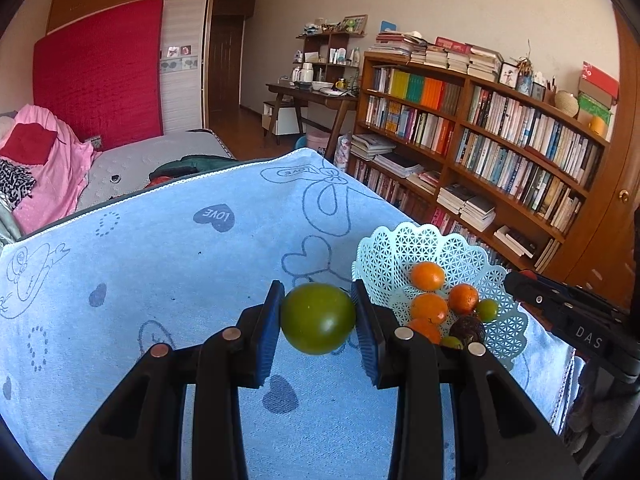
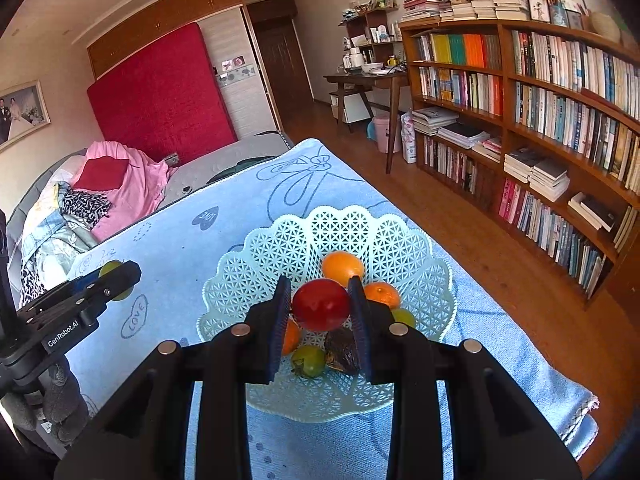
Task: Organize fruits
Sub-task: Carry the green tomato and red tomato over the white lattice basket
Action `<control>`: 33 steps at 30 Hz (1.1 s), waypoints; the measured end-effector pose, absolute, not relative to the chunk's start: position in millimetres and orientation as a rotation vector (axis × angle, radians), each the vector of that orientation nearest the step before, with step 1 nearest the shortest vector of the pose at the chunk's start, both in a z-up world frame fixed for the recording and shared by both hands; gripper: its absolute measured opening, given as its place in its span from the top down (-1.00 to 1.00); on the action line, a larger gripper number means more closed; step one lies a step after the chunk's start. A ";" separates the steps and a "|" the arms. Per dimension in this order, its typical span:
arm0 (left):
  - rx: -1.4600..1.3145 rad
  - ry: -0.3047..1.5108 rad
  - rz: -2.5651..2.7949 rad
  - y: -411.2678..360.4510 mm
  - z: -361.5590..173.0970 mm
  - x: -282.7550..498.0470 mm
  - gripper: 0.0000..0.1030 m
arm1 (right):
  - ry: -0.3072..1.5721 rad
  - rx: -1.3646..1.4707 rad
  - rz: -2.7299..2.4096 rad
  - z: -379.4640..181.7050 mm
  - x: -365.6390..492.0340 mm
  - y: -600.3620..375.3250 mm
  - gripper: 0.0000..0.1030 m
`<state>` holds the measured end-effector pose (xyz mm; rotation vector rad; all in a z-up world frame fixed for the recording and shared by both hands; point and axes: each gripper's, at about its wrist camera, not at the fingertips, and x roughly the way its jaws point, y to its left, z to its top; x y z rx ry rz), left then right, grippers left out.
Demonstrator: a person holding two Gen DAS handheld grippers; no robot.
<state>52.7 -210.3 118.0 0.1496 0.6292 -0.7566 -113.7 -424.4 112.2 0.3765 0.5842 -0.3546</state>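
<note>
Left gripper (image 1: 317, 316) clamped on a green tomato (image 1: 317, 319), held above the blue towel (image 1: 168, 280), just left of the lattice basket (image 1: 404, 248). Right gripper (image 2: 320, 312) pinches a red tomato (image 2: 321, 304) over the basket's fruit. Both tomatoes near-round, slightly wider across the pads; stem ends not visible.

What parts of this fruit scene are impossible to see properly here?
- Left wrist view: the left gripper, shut on a round green fruit, hides the near side of the white lattice plastic basket.
- Right wrist view: the right gripper, holding a round red fruit, partly covers a dark wrinkled fruit.
</note>
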 end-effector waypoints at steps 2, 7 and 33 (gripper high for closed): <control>0.148 0.627 -0.763 -211.8 117.4 51.8 0.32 | 0.581 0.388 -0.363 110.7 -118.4 -428.3 0.41; 0.144 0.601 -0.777 -212.6 118.8 49.4 0.32 | 0.567 0.409 -0.362 109.6 -128.0 -436.6 0.41; 0.199 0.629 -0.818 -273.2 105.1 35.3 0.30 | 0.580 0.447 -0.317 90.4 -124.3 -447.7 0.41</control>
